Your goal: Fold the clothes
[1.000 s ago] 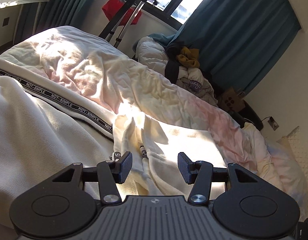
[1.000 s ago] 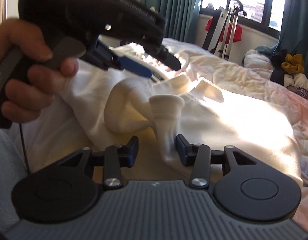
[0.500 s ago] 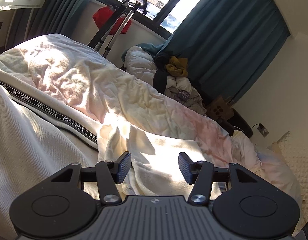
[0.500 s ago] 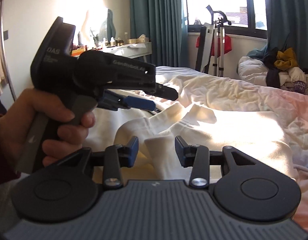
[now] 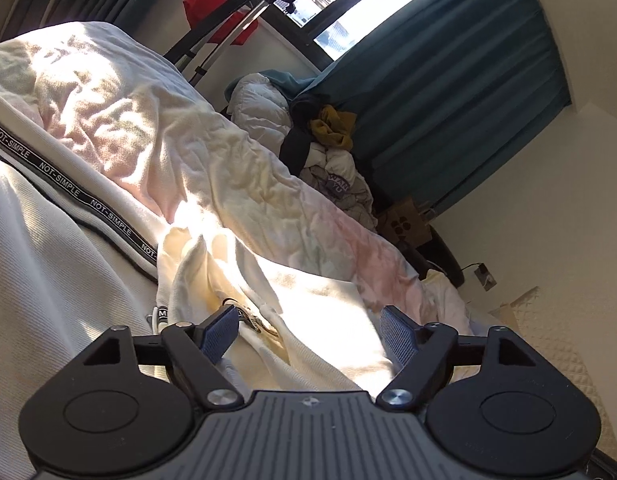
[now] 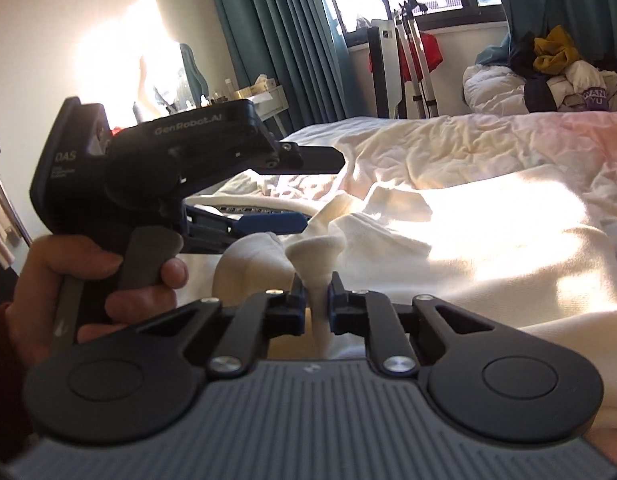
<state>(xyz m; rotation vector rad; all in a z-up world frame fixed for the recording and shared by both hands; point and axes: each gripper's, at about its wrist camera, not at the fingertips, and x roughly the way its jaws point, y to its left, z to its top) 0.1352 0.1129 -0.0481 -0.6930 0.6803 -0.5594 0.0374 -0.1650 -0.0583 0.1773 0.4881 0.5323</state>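
Note:
A cream garment [image 5: 308, 320] with a black "NOT-SIMPLE" band [image 5: 68, 188] lies crumpled on the bed. My left gripper [image 5: 308, 332] is open, its fingers apart just above a fold of the garment and its drawstring. In the right wrist view my right gripper [image 6: 316, 296] is shut on a bunched fold of the cream garment [image 6: 314, 256], which sticks up between the pads. The left gripper [image 6: 304, 188], held by a hand, shows there at the left, open over the cloth.
A wrinkled pale sheet [image 5: 212, 168] covers the bed. A pile of clothes [image 5: 328, 148] lies beyond the bed by teal curtains [image 5: 448, 92]. A folded metal stand [image 6: 408, 60] leans at the window. A desk with bottles [image 6: 244, 96] stands at the far left.
My right gripper has closed on the fold of cream cloth that stood between its open fingers. My left gripper has opened wider and shifted over the garment.

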